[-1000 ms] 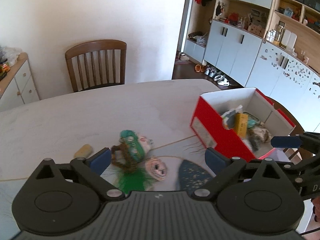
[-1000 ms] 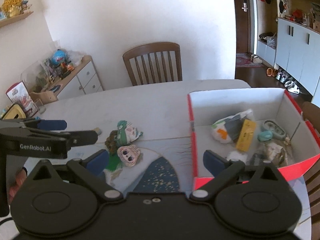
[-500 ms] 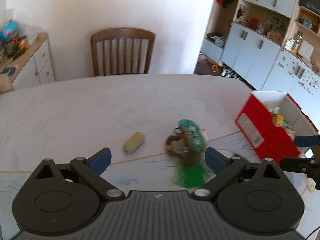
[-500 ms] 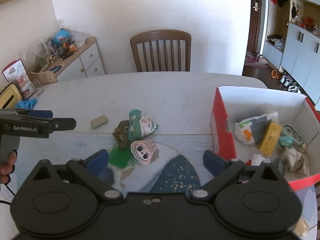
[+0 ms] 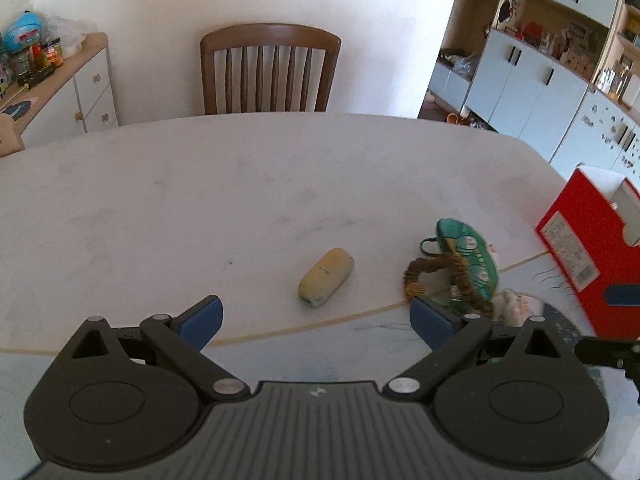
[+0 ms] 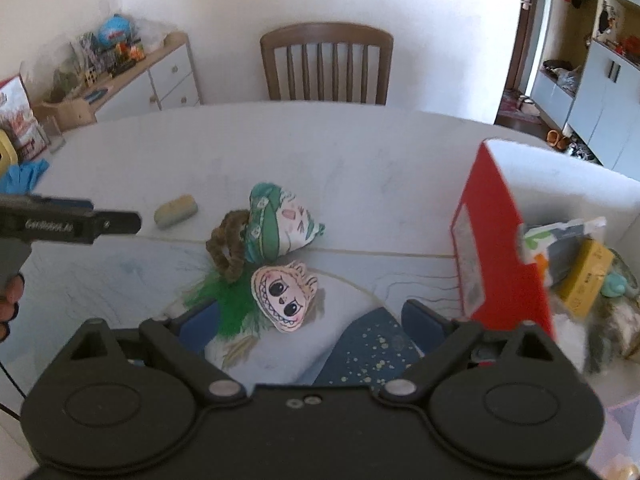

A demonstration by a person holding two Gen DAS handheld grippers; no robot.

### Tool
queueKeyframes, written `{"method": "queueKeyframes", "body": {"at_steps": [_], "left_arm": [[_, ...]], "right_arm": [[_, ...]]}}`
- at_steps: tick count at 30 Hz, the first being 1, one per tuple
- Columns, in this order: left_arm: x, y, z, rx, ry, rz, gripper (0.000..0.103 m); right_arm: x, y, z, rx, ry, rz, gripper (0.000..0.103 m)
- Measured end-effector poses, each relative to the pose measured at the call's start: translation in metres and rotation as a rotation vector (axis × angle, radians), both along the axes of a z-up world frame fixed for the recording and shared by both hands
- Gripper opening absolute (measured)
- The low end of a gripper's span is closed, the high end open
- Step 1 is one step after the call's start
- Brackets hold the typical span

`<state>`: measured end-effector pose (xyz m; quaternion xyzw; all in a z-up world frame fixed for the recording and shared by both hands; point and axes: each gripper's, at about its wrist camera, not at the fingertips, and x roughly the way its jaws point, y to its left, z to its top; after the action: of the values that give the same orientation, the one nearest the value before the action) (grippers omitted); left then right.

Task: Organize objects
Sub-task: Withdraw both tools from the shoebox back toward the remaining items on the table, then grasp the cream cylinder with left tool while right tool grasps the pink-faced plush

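Inside red box (image 6: 496, 240): yellow carton (image 6: 586, 276), white pouch (image 6: 560, 236) | dolls outside

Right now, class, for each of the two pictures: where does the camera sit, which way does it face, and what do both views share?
Left wrist: on the left claw, facing down across the table at the tan oblong piece; own open fingers show, plus the other claw's tip at right.
Right wrist: on the right claw, its jaws closing on nothing, facing the pink face doll; the left claw and hand show.
Shared: chair, red box, green-capped doll.
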<state>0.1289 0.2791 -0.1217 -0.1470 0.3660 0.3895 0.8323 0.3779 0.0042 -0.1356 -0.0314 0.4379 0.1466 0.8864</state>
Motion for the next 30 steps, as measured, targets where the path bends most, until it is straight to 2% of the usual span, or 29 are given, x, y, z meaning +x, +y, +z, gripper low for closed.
{"method": "queueKeyframes", "body": {"at_steps": [12, 14, 19, 23, 25, 29, 30], "left_arm": [[0.023, 0.018, -0.025, 0.051, 0.031, -0.035, 0.099], [0.025, 0.021, -0.028, 0.051, 0.028, -0.031, 0.097], [0.032, 0.024, -0.033, 0.037, 0.040, -0.055, 0.064], [0.035, 0.019, -0.034, 0.053, 0.048, -0.097, 0.054], [0.035, 0.017, -0.034, 0.058, 0.051, -0.109, 0.044], [0.035, 0.014, -0.034, 0.058, 0.053, -0.107, 0.038], [0.034, 0.015, -0.033, 0.052, 0.047, -0.108, 0.034]], "right_arm": [[0.025, 0.011, -0.033, 0.000, 0.057, -0.005, 0.083], [0.027, 0.013, -0.036, 0.004, 0.061, -0.002, 0.081], [0.029, 0.018, -0.042, 0.000, 0.070, 0.024, 0.074], [0.029, 0.020, -0.045, 0.000, 0.071, 0.037, 0.067], [0.030, 0.021, -0.046, 0.001, 0.073, 0.040, 0.061], [0.030, 0.023, -0.047, 0.009, 0.074, 0.051, 0.050], [0.031, 0.024, -0.047, 0.009, 0.073, 0.055, 0.049]]}}
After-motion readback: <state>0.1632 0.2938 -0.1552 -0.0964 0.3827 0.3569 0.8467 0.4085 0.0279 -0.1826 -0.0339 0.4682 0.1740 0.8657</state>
